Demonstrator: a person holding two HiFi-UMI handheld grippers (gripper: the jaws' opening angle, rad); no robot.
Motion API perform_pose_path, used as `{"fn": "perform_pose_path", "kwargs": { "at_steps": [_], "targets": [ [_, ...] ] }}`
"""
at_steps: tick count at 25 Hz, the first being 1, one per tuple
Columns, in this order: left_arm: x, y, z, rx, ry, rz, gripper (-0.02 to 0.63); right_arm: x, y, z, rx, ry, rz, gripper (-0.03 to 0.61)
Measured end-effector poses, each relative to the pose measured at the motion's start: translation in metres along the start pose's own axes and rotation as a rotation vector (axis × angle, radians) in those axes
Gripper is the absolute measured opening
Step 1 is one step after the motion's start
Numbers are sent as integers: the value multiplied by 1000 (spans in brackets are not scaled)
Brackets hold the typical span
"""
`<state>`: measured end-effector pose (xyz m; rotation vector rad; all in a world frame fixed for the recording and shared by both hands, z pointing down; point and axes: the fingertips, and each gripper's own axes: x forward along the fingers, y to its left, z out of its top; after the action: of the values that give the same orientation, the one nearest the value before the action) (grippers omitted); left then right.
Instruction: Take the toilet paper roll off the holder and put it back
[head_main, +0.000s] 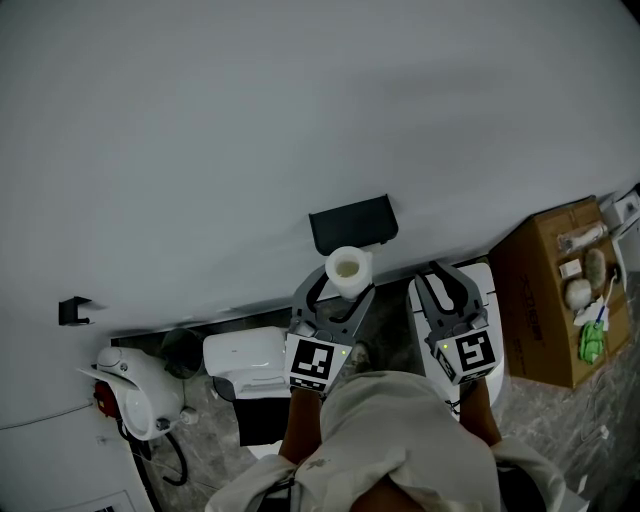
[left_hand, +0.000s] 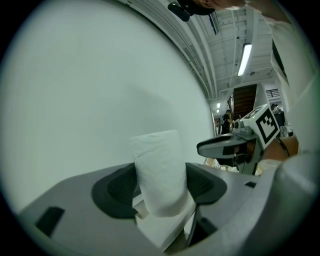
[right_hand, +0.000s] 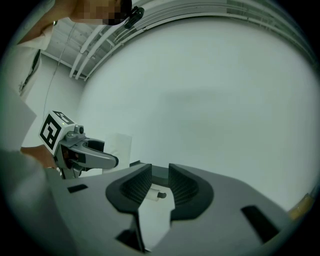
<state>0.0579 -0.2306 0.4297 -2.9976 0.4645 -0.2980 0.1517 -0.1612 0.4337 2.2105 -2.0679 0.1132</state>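
while the person stands facing the pale wall, the left hand-held gripper (head_main: 344, 288) is clamped on the toilet paper roll (head_main: 348, 270), one dark pad pressing each side of the white paper. the left gripper view shows it plainly: the roll (left_hand: 160, 172) stands on end between the pads (left_hand: 116, 190), and a loose sheet hangs below it. from the head view the roll's cardboard core faces up, and the roll sits just on the near side of the black holder (head_main: 352, 222) fixed to the wall; i cannot tell whether the two touch.

the right hand-held gripper (head_main: 437, 272) hovers to the right of the left one, apart from it. its jaws stand a narrow gap apart with nothing between them. looking along the right hand-held gripper (right_hand: 160, 187), a short white rod with a dark tip (right_hand: 156, 194) shows through the gap, further off toward the wall. in that same view the left hand-held gripper (right_hand: 85, 155) is at the left, with the roll (right_hand: 119, 145) pale behind it.

on the floor at the left sits a white toilet (head_main: 245, 358), and further left a white appliance with a red part (head_main: 135, 390). a cardboard box (head_main: 545, 300) stands at the right with small items on top. a small black bracket (head_main: 75, 311) sticks out of the wall at far left.
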Motion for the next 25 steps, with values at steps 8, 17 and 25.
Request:
{"fn": "perform_pose_path", "kwargs": {
  "at_steps": [8, 17, 25],
  "targets": [
    [8, 14, 4, 9, -11, -26, 308, 13, 0, 1, 2, 4, -23, 102],
    [21, 26, 7, 18, -26, -67, 308, 27, -2, 11, 5, -21, -60, 101],
    [42, 41, 8, 19, -33, -99, 309, 39, -11, 7, 27, 5, -106, 103]
  ]
}}
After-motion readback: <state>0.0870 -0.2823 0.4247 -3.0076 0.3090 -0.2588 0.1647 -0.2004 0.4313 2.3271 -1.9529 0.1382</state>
